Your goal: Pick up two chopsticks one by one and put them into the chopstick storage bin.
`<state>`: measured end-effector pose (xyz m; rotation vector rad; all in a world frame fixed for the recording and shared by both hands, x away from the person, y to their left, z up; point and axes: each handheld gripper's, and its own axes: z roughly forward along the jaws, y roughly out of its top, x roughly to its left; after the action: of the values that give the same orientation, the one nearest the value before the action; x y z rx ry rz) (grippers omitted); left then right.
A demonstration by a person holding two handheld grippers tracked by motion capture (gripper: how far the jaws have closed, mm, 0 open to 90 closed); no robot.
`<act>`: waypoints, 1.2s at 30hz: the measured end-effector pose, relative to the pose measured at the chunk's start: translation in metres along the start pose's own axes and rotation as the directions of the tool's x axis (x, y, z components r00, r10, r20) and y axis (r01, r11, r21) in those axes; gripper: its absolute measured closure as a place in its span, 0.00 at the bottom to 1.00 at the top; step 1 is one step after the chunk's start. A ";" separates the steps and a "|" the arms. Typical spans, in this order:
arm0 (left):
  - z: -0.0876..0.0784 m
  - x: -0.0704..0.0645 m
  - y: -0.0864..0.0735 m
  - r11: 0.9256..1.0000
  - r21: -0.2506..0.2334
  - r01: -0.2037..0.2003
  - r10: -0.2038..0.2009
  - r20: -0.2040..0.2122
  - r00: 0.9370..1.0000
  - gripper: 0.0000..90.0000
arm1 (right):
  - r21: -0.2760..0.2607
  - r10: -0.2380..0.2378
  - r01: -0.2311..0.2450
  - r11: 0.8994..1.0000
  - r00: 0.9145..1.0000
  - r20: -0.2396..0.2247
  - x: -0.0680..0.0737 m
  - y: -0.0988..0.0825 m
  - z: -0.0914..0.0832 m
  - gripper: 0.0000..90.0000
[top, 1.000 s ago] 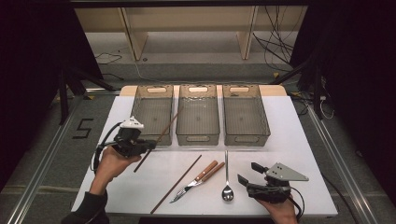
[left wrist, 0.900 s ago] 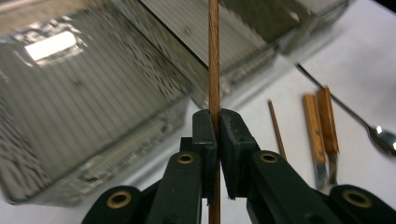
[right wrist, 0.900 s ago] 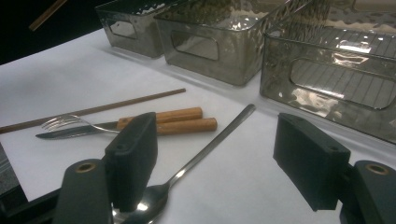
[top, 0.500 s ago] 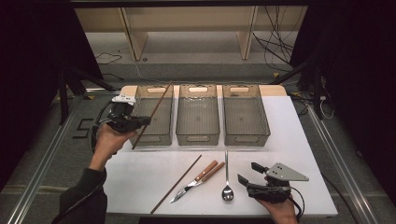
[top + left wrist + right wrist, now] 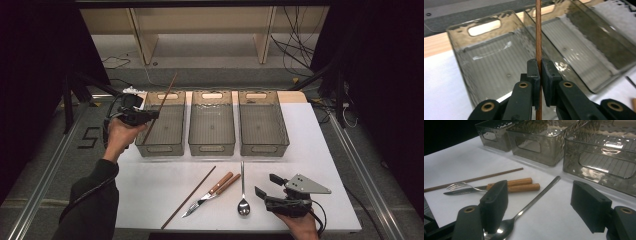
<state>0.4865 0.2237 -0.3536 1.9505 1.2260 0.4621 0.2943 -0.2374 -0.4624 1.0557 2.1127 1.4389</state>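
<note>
Left tool is clamping a chopstick mid-shaft, tilting it above the left bin, likely to drop it inside; right tool is waiting, jaws apart, beside the spoon.

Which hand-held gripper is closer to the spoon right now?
Right. The right hand-held gripper sits on the table just beside the spoon; the left hand-held gripper is up by the far-left bin, holding a chopstick.
</note>
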 end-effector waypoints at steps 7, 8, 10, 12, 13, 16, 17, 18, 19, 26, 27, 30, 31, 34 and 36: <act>0.017 0.014 0.002 1.000 0.016 0.001 0.000 -0.048 0.999 0.94 | 0.001 0.001 -0.001 1.000 1.000 0.000 0.000 0.000 0.000 0.34; 0.020 0.015 0.002 1.000 0.016 0.003 -0.002 -0.050 0.999 0.94 | 0.001 0.002 -0.002 1.000 1.000 0.000 0.000 0.000 0.000 0.33; 0.023 0.018 0.001 1.000 0.016 0.001 0.000 -0.060 0.998 0.94 | -0.001 0.002 -0.002 1.000 1.000 -0.001 0.000 0.000 0.000 0.33; 0.027 0.020 -0.001 1.000 0.019 0.004 -0.002 -0.065 0.998 0.94 | -0.001 0.002 -0.002 1.000 1.000 -0.002 0.000 0.000 0.000 0.33; 0.029 0.021 -0.001 1.000 0.025 -0.001 0.003 -0.070 0.998 0.94 | -0.001 0.002 -0.002 1.000 1.000 -0.002 0.000 0.000 0.000 0.33; 0.034 0.022 -0.002 0.999 0.031 -0.007 0.009 -0.082 0.997 0.94 | -0.002 0.002 -0.002 1.000 1.000 -0.003 0.000 0.000 0.000 0.33; 0.035 0.022 -0.003 0.999 0.033 -0.004 0.007 -0.085 0.996 0.94 | -0.002 0.002 -0.002 1.000 1.000 -0.004 0.000 0.000 0.000 0.33; 0.038 0.023 -0.004 0.999 0.033 0.002 0.001 -0.092 0.996 0.94 | -0.002 0.002 -0.002 1.000 1.000 -0.003 0.000 0.000 0.000 0.33; 0.038 0.023 -0.004 0.999 0.033 0.002 0.001 -0.092 0.996 0.94 | -0.001 0.002 -0.002 1.000 1.000 -0.003 0.000 0.000 0.000 0.33; 0.043 0.025 -0.008 0.999 0.041 0.000 0.004 -0.101 0.995 0.94 | 0.000 0.003 -0.003 1.000 1.000 -0.004 0.000 0.000 0.000 0.33; 0.044 0.025 -0.009 0.999 0.045 0.000 0.004 -0.099 0.995 0.94 | 0.001 0.000 0.000 1.000 1.000 -0.003 0.000 0.000 0.000 0.33; 0.046 0.024 -0.010 0.999 0.047 0.001 0.004 -0.094 0.996 0.94 | 0.002 -0.005 0.005 1.000 1.000 -0.004 0.000 0.000 0.001 0.33; 0.047 0.024 -0.011 0.999 0.048 -0.001 0.005 -0.094 0.996 0.94 | 0.002 -0.005 0.005 1.000 1.000 -0.004 0.000 0.000 0.001 0.33; 0.050 0.023 -0.011 0.998 0.056 -0.005 0.011 -0.099 0.995 0.94 | 0.002 -0.004 0.004 1.000 1.000 -0.005 0.001 0.000 0.001 0.33; 0.053 0.023 -0.011 0.998 0.062 -0.004 0.010 -0.105 0.994 0.94 | 0.002 -0.005 0.005 1.000 1.000 -0.004 0.000 0.000 0.001 0.33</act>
<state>0.5247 0.2241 -0.3982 2.0045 1.3139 0.5423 0.2946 -0.2368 -0.4627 1.0481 2.1186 1.4387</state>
